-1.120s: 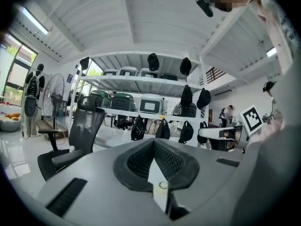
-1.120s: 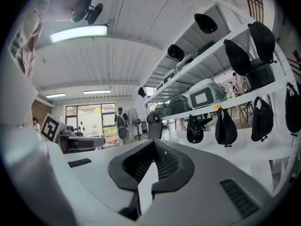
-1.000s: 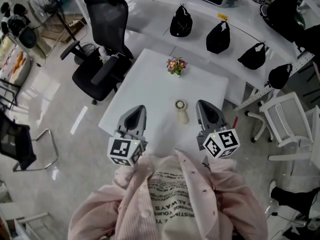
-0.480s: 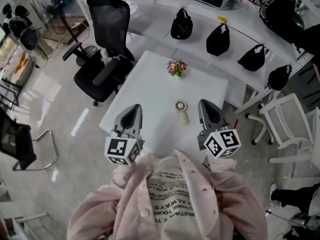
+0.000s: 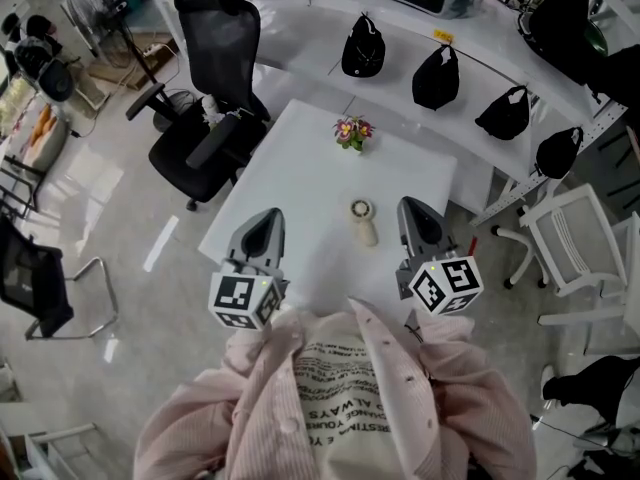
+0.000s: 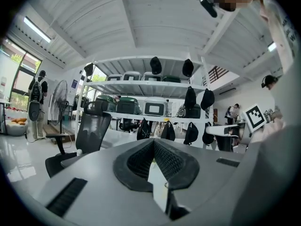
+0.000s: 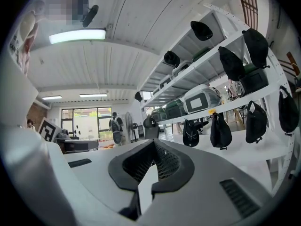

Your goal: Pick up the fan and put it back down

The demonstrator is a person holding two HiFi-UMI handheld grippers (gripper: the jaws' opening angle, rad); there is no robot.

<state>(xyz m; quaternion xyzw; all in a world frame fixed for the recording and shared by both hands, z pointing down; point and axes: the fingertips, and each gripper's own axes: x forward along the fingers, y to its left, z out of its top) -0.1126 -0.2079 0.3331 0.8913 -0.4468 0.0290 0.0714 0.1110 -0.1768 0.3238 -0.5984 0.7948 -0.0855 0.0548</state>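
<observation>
The small cream hand fan (image 5: 362, 221) lies on the white table (image 5: 290, 168), between my two grippers and touched by neither. In the head view my left gripper (image 5: 268, 216) hovers over the table's near left part, to the fan's left. My right gripper (image 5: 415, 208) is held to the fan's right. Both point away from me, roughly level. In the left gripper view the left gripper (image 6: 153, 143) has its dark pads together with nothing between them. The right gripper (image 7: 154, 146) looks the same in its own view. The fan shows in neither gripper view.
A small pot of flowers (image 5: 352, 131) stands at the table's far side. A black office chair (image 5: 205, 88) sits at the table's far left. Beyond it a curved white counter (image 5: 300, 18) carries black caps (image 5: 362, 46). A white chair (image 5: 570, 238) stands to the right.
</observation>
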